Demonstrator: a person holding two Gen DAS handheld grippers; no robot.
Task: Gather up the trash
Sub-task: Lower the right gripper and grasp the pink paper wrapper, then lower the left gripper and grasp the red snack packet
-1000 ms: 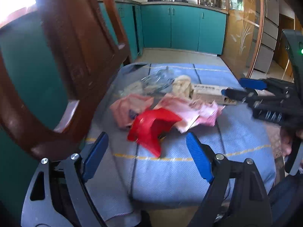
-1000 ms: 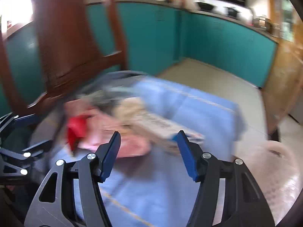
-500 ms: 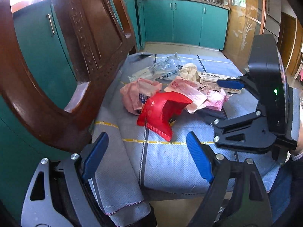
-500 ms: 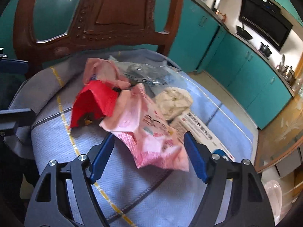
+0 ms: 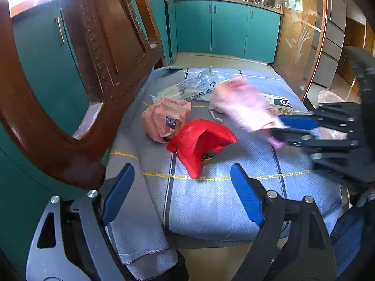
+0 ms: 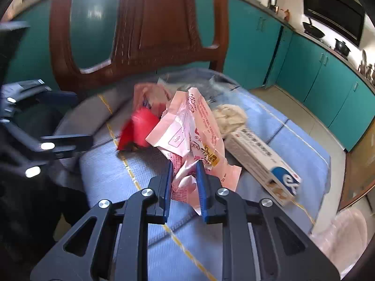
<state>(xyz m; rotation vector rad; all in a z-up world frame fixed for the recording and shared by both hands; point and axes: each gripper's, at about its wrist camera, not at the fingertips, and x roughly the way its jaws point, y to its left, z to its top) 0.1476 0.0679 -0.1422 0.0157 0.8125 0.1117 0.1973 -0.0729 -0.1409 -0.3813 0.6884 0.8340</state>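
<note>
Trash lies on a blue cushion [image 5: 211, 201] on a wooden chair. My right gripper [image 6: 185, 175] is shut on a pink printed wrapper [image 6: 189, 128] and holds it lifted; the wrapper also shows blurred in the left wrist view [image 5: 243, 103], with the right gripper [image 5: 290, 126] at its right end. My left gripper [image 5: 180, 194] is open and empty, just in front of a red plastic piece [image 5: 199, 140]. A crumpled pink bag [image 5: 164, 117], a clear plastic bag [image 5: 192, 86], a white crumpled wad [image 6: 228, 117] and a long white box [image 6: 260, 157] lie behind.
The carved wooden chair back [image 5: 77, 70] rises close on the left. Teal kitchen cabinets [image 5: 225, 28] stand behind. A pale pink plastic bag [image 6: 339, 236] sits on the floor at the right of the chair.
My right gripper has closed on the pink wrapper and lifted it off the pile. My left gripper stays open and has moved little.
</note>
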